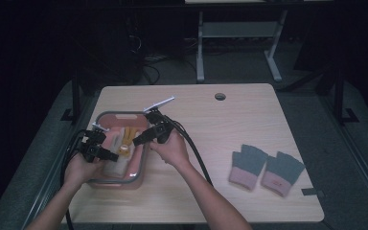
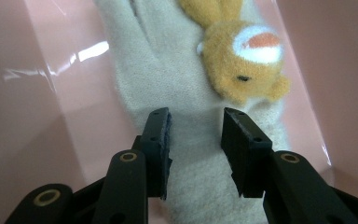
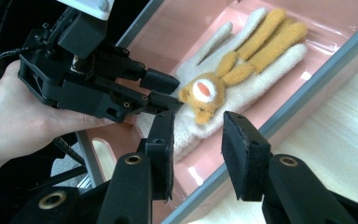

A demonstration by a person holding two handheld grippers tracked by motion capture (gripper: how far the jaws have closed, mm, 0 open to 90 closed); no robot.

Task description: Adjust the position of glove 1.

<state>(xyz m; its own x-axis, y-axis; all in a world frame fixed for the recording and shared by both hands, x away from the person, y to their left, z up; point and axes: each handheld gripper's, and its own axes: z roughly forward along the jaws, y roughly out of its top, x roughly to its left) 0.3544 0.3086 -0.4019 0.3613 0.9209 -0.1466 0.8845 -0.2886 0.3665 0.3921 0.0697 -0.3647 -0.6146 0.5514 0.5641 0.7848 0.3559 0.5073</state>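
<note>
A cream knitted glove [image 1: 114, 168] with an orange plush bunny [image 1: 124, 149] sewn on lies in a pink bin [image 1: 120, 114] with a grey rim at the table's left. My left gripper [image 1: 116, 155] reaches into the bin from the left. In the left gripper view it [image 2: 196, 140] stands open just above the glove [image 2: 168, 79], below the bunny's head [image 2: 247, 60]. My right gripper [image 1: 136, 140] hovers open over the bin's right side. In the right gripper view its open fingers [image 3: 198, 144] frame the bunny [image 3: 203, 95], with the left gripper [image 3: 161, 91] beside it.
A pair of grey fingerless gloves with pink cuffs [image 1: 263, 167] lies on the wooden table at the right. A cable hole [image 1: 220, 96] sits near the far edge, a small black tag [image 1: 312, 192] near the front right corner.
</note>
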